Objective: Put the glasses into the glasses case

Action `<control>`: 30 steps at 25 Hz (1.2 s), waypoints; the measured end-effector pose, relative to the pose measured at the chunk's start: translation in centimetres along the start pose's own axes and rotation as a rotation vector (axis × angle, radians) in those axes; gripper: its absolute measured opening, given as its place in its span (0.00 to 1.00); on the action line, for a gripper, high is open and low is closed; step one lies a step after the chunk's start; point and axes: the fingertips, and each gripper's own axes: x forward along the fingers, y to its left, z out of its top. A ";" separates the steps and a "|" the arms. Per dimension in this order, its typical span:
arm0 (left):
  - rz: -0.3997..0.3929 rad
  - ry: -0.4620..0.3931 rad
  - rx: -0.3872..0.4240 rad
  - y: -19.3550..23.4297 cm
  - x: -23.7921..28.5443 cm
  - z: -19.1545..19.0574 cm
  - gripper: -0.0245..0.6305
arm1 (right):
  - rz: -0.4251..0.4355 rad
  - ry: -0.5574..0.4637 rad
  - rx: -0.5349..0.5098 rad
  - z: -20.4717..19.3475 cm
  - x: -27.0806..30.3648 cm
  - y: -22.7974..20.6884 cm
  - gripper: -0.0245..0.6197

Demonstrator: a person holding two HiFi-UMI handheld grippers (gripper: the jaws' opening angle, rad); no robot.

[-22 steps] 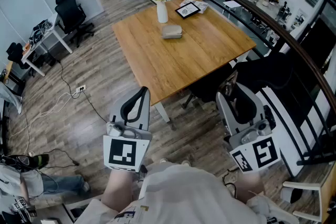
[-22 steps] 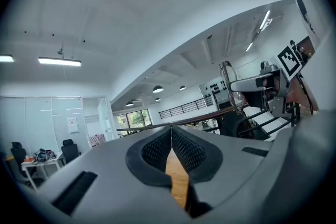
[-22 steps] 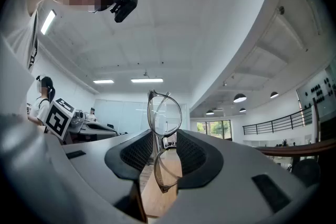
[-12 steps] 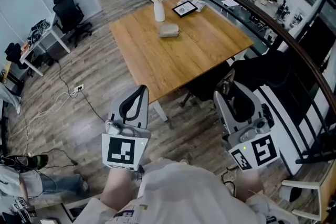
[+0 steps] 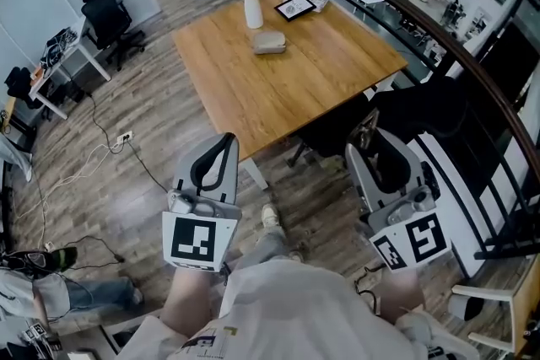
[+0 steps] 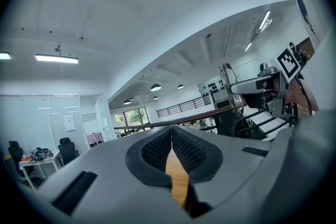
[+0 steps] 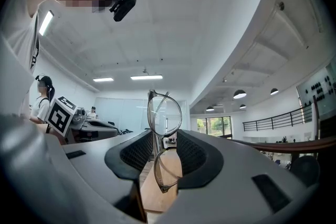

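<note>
Far off on the left, a black office chair (image 5: 108,11) stands beside a white desk (image 5: 74,66). Loose cables (image 5: 97,152) trail over the wood floor (image 5: 160,122) towards the near side. To their right is the wooden counter (image 5: 278,97). On its far part a white vase (image 5: 252,10) of flowers stands upright. The grey glasses case (image 5: 269,42) lies just near of the vase, apart from it, and looks closed. A dark picture frame (image 5: 295,8) lies to the vase's right. A dark chair (image 5: 401,118) sits at the counter's near right corner, and a curved black railing (image 5: 460,59) runs along the right side. A strip of floor and the near half of the counter lie between the person and the case.

The left hand-held gripper (image 6: 171,139) is low at the near left, in front of the person's body, pointing level towards the counter. Its jaws are clenched together with nothing between them. A shoe (image 5: 270,217) shows on the floor between the two tools.

The right hand-held gripper (image 7: 159,147) is at the near right, tipped slightly upward, grasping the glasses (image 7: 164,113) at the bridge. They stand on edge, with one lens above the pads and the other below. The glasses are well apart from the case.
</note>
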 end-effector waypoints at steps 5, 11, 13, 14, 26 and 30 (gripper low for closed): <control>-0.012 0.012 -0.015 0.7 1.9 -1.0 0.07 | -0.003 0.026 0.007 -1.2 1.7 -1.0 0.30; -0.024 0.010 -0.021 2.9 5.1 -2.1 0.07 | 0.002 0.047 0.001 -2.6 5.7 -2.2 0.30; -0.028 0.015 -0.022 4.0 6.7 -2.4 0.07 | 0.006 0.052 -0.001 -2.9 7.7 -2.8 0.30; -0.029 0.016 -0.025 4.7 7.6 -2.7 0.07 | 0.007 0.056 -0.003 -3.2 8.8 -3.2 0.30; -0.057 0.042 -0.077 14.4 18.8 -5.9 0.07 | 0.009 0.123 0.042 -6.3 23.8 -7.1 0.29; -0.055 0.050 -0.081 18.2 21.6 -7.2 0.07 | 0.002 0.136 0.046 -7.4 28.6 -7.8 0.29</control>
